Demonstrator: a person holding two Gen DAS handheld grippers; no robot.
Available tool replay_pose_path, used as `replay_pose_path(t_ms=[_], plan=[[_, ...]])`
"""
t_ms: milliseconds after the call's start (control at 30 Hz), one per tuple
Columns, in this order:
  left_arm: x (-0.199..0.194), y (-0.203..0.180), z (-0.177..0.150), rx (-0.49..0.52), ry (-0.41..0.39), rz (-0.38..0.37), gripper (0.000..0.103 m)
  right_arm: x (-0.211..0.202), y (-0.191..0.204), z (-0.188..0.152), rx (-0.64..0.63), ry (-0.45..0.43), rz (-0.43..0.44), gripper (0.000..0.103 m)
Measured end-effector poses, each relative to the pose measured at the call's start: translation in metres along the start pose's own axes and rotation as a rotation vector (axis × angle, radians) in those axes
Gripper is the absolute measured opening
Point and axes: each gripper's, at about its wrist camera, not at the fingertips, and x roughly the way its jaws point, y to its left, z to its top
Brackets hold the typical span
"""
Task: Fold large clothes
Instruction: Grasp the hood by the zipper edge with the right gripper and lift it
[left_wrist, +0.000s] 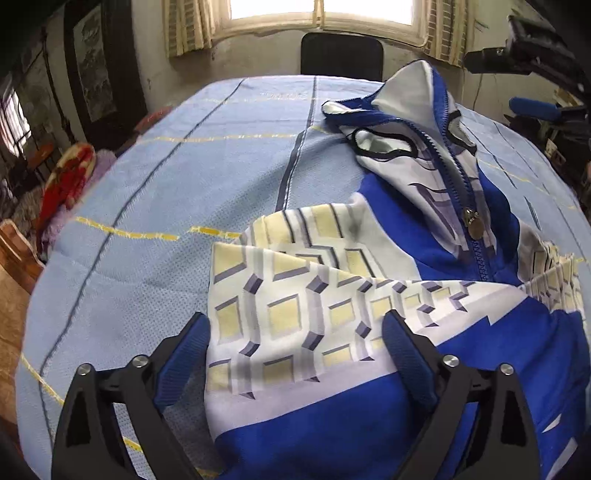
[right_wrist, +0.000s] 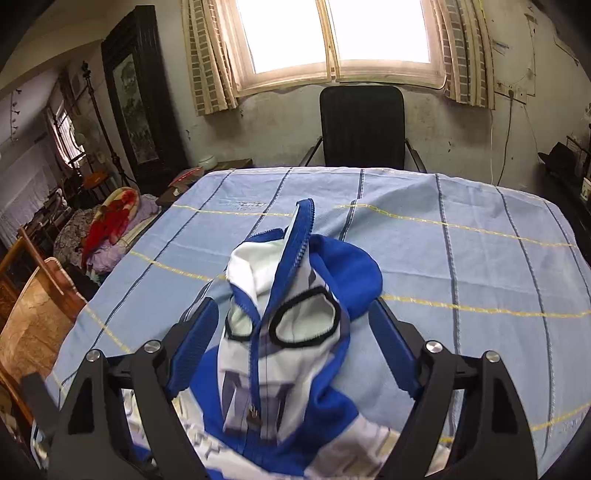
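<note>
Blue-and-white zip jacket lying partly folded on the cloth-covered tabletop, hood end rumpled upward; left claw and right claw both released, straddling the fabric without pinching, apparently between folds.

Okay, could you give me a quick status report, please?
Both tongs open, left, right, holding nothing. Jacket half folded on the tablecloth. Nothing in the way.
</note>
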Motion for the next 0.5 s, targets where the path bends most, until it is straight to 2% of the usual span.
replay_pose_path(t_ms=[100, 233, 267, 333, 367, 433, 500], plan=[[0.001, 0.003, 0.001, -0.015, 0.008, -0.011, 0.099, 0.024, -0.002, 0.007, 0.016, 0.004, -0.004, 0.082], [-0.002, 0.002, 0.0, -0.015, 0.006, -0.012, 0.1, 0.057, -0.005, 0.01, 0.01, 0.029, -0.059, 0.082], [-0.001, 0.001, 0.001, -0.013, 0.006, -0.01, 0.1, 0.065, -0.009, 0.01, 0.023, 0.044, -0.07, 0.079], [-0.001, 0.0, 0.002, -0.012, 0.005, -0.009, 0.1, 0.081, -0.017, 0.011, 0.055, 0.11, -0.041, 0.038], [-0.001, 0.0, 0.002, -0.012, 0.005, -0.01, 0.1, 0.085, -0.021, 0.011, 0.079, 0.14, -0.017, 0.005], [-0.001, 0.0, 0.001, -0.012, 0.005, -0.01, 0.1, 0.079, -0.024, 0.009, 0.103, 0.132, -0.017, 0.006], [-0.001, 0.0, 0.002, -0.013, 0.006, -0.011, 0.1, 0.062, -0.019, 0.009, 0.067, 0.097, -0.01, 0.006]])
